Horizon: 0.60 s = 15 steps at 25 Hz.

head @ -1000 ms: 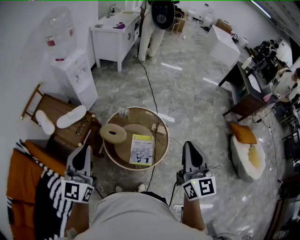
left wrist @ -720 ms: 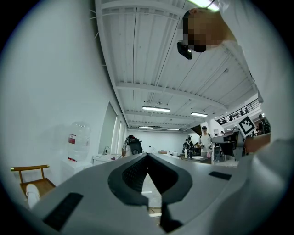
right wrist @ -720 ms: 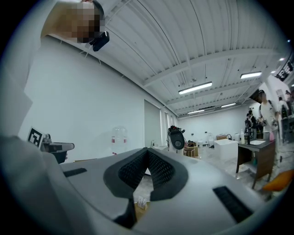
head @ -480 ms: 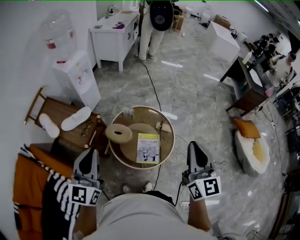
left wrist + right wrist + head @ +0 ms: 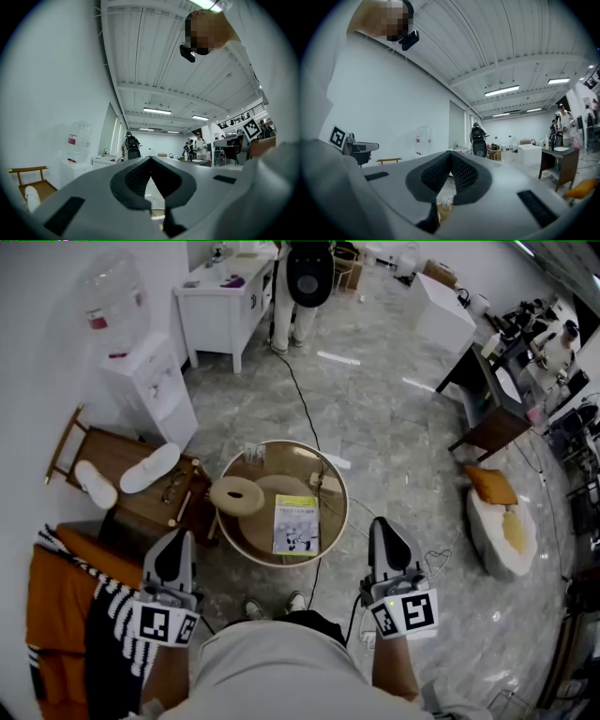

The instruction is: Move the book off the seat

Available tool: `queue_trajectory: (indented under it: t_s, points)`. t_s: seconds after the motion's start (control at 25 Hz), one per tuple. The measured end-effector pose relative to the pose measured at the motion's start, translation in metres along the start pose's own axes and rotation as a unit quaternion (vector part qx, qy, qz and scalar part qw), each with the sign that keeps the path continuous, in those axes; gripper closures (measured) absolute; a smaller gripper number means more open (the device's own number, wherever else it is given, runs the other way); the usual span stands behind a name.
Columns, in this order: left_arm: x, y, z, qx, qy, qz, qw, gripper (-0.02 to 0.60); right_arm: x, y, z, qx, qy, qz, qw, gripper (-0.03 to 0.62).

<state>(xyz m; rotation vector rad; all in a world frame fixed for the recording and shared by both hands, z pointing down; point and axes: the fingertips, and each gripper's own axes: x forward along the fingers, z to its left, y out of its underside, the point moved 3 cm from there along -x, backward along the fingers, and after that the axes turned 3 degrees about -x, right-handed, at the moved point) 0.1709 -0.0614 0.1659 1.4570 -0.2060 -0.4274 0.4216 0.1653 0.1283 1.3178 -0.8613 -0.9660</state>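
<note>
A book (image 5: pixel 296 524) with a yellow-green top edge lies flat on the round wooden seat (image 5: pixel 330 486), at its near right part. A beige ring-shaped pad (image 5: pixel 236 495) rests on the seat's left side. My left gripper (image 5: pixel 175 540) is held level, short of the seat and to its left, with its jaws shut and nothing in them (image 5: pixel 150 159). To the right of the seat, my right gripper (image 5: pixel 382 526) is also level, shut and empty (image 5: pixel 451 154). Neither gripper touches the book.
A low wooden chair (image 5: pixel 112 451) with white slippers stands left of the seat, and a water dispenser (image 5: pixel 141 381) behind it. A cable (image 5: pixel 302 409) runs across the floor to the seat. A person (image 5: pixel 305 282) stands at the far cabinet. A pouf (image 5: pixel 497 535) is at the right, a striped orange throw (image 5: pixel 66 624) at the near left.
The view has shifted a little, so the seat and book sit slightly higher in the picture. The right gripper has drifted a little sideways. Both grippers stay shut and empty.
</note>
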Motion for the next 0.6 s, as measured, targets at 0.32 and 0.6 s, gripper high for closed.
queue_trajectory:
  t_s: [0.32, 0.6]
  points:
    - [-0.006, 0.002, 0.004, -0.004, 0.005, -0.007, 1.0000, 0.565, -0.005, -0.003, 0.008, -0.010, 0.007, -0.004, 1.000, 0.572]
    - [-0.010, 0.003, 0.013, -0.008, -0.009, -0.005, 0.9999, 0.565, -0.005, -0.002, 0.011, -0.015, 0.004, -0.002, 1.000, 0.572]
